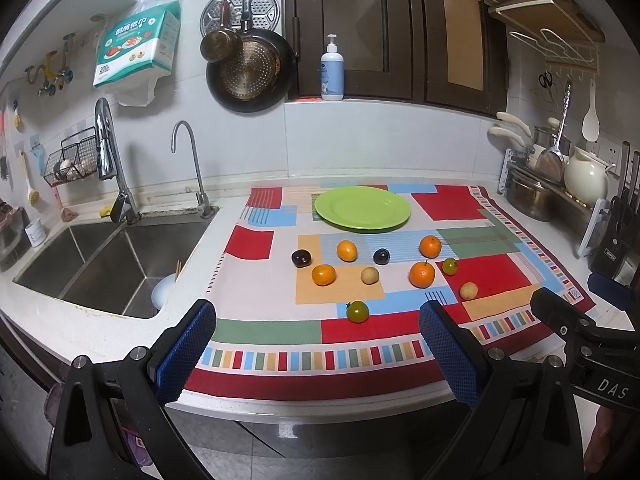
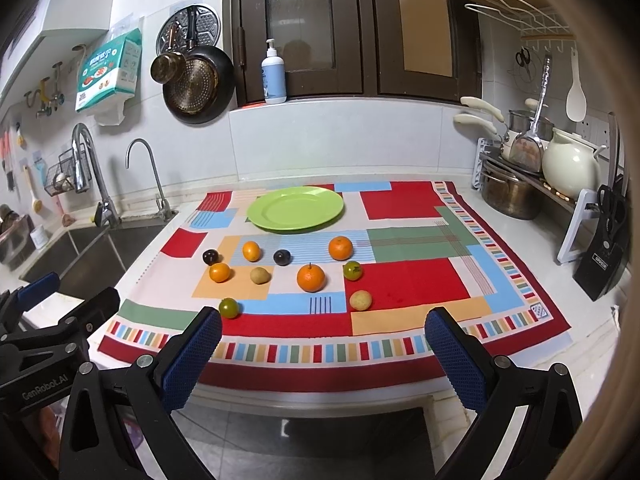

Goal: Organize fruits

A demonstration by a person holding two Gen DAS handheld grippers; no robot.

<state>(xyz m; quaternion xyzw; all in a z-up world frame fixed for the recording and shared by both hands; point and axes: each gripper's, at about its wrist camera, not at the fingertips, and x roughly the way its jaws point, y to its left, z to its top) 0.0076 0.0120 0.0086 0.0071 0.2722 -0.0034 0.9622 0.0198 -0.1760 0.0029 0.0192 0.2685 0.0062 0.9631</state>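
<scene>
A green plate (image 1: pixel 362 208) (image 2: pixel 295 208) rests empty at the back of a colourful patchwork cloth (image 1: pixel 248 292) (image 2: pixel 416 280). In front of it lie several small fruits: oranges (image 1: pixel 421 274) (image 2: pixel 311 277), two dark plums (image 1: pixel 301 258) (image 2: pixel 282 257), green tomatoes (image 1: pixel 357 311) (image 2: pixel 229 307) and pale yellow fruits (image 1: pixel 468 291) (image 2: pixel 360 300). My left gripper (image 1: pixel 318 328) hovers open over the counter's front edge, nothing between its blue pads. My right gripper (image 2: pixel 323 334) is open too, beside it to the right, also short of the fruits.
A steel sink (image 1: pixel 108 256) with two taps lies left of the cloth. Pots, a white jug (image 2: pixel 570 168) and a knife block (image 2: pixel 604 248) crowd the right side. Pans hang on the back wall; a soap bottle (image 1: pixel 332 70) stands on the sill.
</scene>
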